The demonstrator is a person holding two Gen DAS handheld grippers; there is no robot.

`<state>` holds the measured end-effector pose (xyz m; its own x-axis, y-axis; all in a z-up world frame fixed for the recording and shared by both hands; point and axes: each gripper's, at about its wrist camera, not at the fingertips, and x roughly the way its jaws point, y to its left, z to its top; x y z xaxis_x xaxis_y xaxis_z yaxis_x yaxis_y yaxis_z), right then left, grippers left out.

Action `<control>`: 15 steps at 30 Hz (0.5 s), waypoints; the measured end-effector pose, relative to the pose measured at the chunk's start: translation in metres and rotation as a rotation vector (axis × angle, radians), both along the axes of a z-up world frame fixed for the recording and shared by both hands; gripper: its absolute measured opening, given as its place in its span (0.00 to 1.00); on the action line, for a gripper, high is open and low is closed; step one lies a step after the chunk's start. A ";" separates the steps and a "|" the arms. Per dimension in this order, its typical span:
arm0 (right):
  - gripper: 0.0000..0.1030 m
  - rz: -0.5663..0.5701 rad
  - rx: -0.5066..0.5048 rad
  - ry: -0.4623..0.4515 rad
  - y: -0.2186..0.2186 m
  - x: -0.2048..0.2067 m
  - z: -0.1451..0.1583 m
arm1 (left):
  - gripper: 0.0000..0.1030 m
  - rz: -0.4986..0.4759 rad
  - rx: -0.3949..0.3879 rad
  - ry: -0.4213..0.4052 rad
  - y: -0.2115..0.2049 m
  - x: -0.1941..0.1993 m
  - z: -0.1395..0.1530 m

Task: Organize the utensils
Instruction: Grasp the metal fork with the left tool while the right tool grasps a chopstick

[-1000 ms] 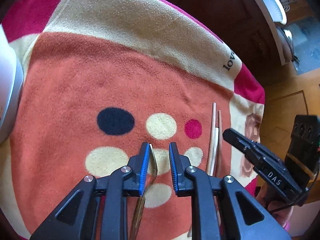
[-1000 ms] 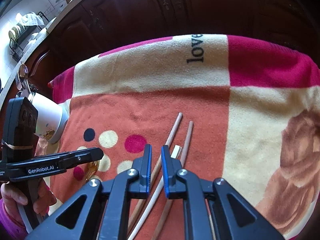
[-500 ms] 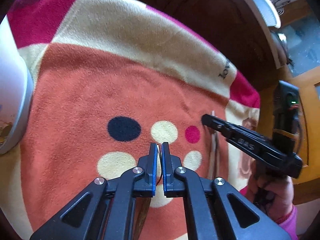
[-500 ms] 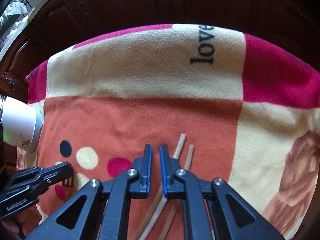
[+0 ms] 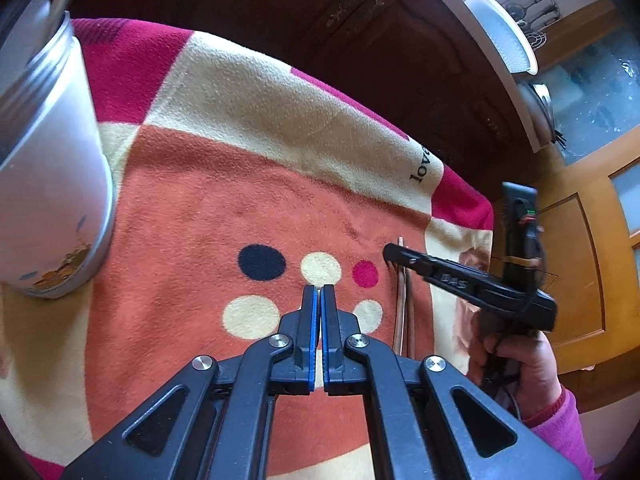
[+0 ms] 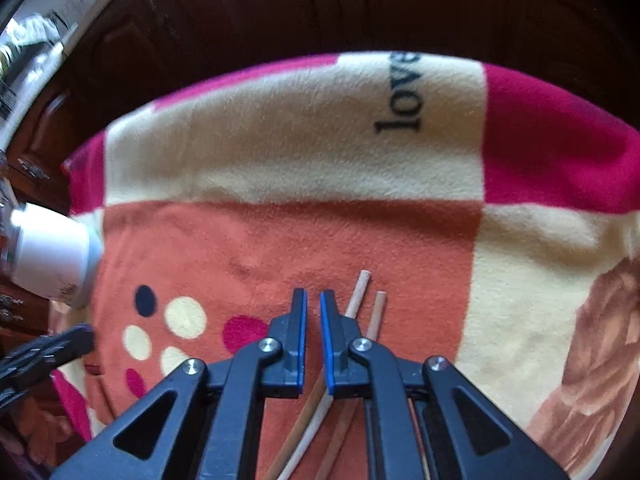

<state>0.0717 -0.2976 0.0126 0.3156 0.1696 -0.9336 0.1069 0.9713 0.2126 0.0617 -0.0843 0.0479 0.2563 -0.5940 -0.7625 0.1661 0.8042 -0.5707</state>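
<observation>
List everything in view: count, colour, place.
blanket: one, orange, cream and magenta, covering the surface
canister: one, white, standing at the blanket's left edge
chopsticks: two, tan, side by side on the orange patch, under the right claw
pale rod: one, whitish, alongside the chopsticks
basin: one, white, on the counter behind
cabinet: one, dark brown, behind the blanket
door: one, orange-brown, far right
left claw: one, black with blue pads, shut, above the dots
right claw: one, black, shut, over the chopsticks
hand: one, pink sleeve, holding the right claw's handle
</observation>
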 end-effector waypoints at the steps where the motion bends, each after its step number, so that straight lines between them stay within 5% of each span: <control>1: 0.06 -0.001 -0.013 -0.001 0.002 0.003 0.000 | 0.27 0.001 0.001 -0.001 0.000 -0.001 0.001; 15: 0.06 -0.034 0.007 0.008 -0.024 -0.003 0.019 | 0.27 0.010 -0.019 -0.003 0.008 -0.003 0.003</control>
